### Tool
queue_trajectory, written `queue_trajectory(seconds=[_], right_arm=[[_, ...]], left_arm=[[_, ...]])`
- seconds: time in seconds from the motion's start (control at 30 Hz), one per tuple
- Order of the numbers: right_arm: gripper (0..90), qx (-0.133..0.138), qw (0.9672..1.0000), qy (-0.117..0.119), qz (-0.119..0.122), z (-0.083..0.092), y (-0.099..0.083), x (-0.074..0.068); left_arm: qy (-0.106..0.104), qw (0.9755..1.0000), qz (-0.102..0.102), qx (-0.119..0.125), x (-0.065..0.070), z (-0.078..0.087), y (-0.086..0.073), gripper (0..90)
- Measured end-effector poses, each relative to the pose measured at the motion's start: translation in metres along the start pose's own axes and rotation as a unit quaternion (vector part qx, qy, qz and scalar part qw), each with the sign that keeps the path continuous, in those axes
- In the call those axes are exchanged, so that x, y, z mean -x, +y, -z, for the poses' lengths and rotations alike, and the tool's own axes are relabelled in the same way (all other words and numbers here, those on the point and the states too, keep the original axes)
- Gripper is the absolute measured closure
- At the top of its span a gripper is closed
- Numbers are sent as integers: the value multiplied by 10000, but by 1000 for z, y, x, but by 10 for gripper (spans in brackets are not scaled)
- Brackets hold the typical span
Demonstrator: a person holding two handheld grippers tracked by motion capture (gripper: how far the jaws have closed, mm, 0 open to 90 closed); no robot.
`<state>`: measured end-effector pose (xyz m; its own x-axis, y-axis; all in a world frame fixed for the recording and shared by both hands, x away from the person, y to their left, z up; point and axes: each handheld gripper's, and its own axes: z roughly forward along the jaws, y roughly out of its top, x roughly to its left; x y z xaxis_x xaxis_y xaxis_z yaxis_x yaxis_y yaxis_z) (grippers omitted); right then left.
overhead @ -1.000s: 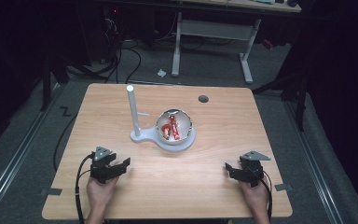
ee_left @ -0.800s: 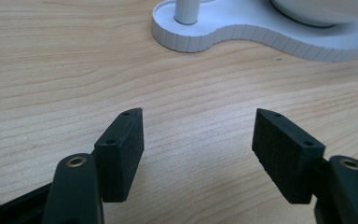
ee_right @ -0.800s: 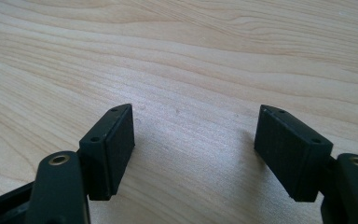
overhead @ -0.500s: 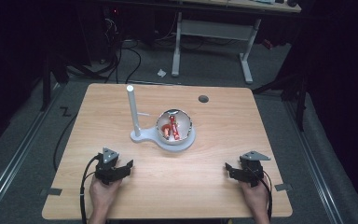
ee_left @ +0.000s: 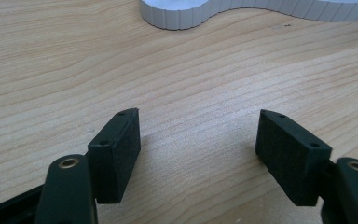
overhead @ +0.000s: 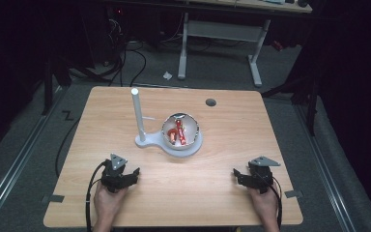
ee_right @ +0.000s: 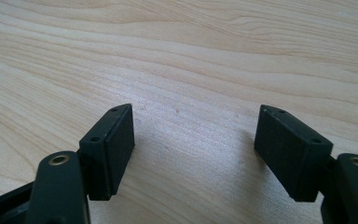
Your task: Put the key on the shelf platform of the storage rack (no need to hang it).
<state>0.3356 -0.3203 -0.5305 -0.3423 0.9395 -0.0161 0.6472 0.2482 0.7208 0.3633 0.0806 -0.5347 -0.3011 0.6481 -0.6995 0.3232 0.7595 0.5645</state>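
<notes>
Left gripper (overhead: 130, 175), right gripper (overhead: 238, 175): near table (overhead: 222, 203) edge, fingers wide, nothing between; left just opened further, likely readying reach. Bowl (overhead: 180, 129) with red pieces on white stand (overhead: 145, 141), table centre, within both grippers' reach.

Brightly lit tabletop (overhead: 222, 193) in the high view, ringed by near-black surroundings; light falling from above, concentrated on the wood. Soft, slightly grainy rendering overall, fine detail smeared. Short, faint shadows close under the white stand (overhead: 140, 137) and bowl (overhead: 193, 142), with a small glint on the bowl's rim. Dim floor (overhead: 212, 72) beyond, cables and desk legs barely legible. Even, diffuse daylight-like brightness in both gripper views, wood grain crisp in the middle distance. Soft grey shadows pooled beside each black pad (ee_left: 116, 154) (ee_right: 109, 149). Nearest gripper parts at the bottom edge slightly out of focus. Mild wide-angle stretching toward the corners. No harsh glare.
</notes>
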Motion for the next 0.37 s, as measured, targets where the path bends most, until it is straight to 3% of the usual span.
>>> queue_trajectory(seconds=[0.37], right_arm=[[289,-1,10000,-1,-3,0,0,0]], left_arm=[[19,10000,54,-25,0,1,0,299]])
